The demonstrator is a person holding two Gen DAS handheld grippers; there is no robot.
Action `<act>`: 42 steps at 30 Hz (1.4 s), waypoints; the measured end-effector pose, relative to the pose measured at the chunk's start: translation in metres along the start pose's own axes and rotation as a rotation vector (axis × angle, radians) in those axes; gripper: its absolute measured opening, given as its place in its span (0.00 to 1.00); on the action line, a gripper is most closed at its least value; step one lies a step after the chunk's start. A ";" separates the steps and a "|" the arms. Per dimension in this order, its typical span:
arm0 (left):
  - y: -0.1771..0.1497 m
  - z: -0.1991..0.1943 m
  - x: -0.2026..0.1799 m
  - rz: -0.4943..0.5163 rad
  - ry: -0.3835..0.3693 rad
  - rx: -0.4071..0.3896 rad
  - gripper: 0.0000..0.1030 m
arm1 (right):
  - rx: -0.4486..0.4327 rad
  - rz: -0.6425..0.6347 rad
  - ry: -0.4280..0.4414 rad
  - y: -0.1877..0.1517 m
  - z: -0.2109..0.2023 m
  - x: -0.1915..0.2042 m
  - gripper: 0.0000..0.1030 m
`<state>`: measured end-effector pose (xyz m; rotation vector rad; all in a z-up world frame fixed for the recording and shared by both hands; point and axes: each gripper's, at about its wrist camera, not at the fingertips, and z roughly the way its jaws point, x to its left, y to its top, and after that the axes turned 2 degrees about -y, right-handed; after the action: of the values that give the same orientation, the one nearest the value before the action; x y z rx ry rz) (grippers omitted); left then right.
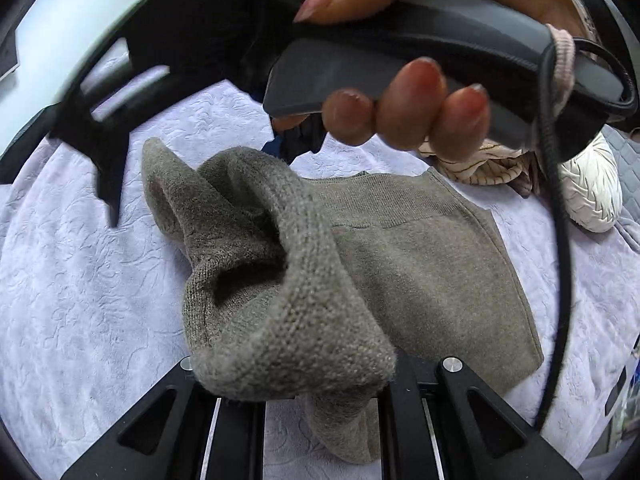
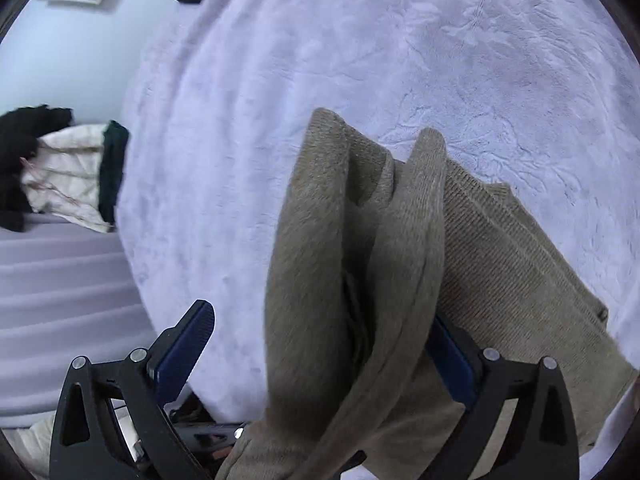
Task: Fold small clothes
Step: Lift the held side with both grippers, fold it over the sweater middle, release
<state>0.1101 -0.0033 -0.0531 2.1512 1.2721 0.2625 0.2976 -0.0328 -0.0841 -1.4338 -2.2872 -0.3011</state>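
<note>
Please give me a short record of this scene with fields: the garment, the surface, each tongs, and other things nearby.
garment: grey-brown knit sweater, partly lying flat, one part bunched and lifted
surface: pale lilac textured bed cover
left tongs: shut on a fold of the sweater
right tongs: open; the sweater hangs between the blue pads, and neither pad presses on it
person's hand: holds the right tongs' handle above the sweater
nearby: pile of cream and dark clothes at the edge of the bed
</note>
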 end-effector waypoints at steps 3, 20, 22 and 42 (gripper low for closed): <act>0.001 0.000 0.000 0.000 -0.007 0.006 0.13 | 0.007 0.041 -0.070 -0.004 0.006 -0.009 0.20; 0.018 -0.003 -0.139 0.291 -0.168 0.029 0.13 | -0.548 0.248 0.144 -0.167 -0.142 -0.121 0.20; 0.007 0.013 -0.156 0.319 -0.183 0.072 0.13 | -0.574 0.299 0.139 -0.197 -0.137 -0.151 0.20; -0.051 -0.015 -0.163 0.303 -0.137 0.248 0.57 | -0.524 0.682 0.026 -0.288 -0.074 -0.226 0.43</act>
<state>-0.0179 -0.1172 -0.0498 2.5274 0.9402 0.0804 0.1432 -0.3715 -0.1112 -2.3353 -1.6114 -0.7197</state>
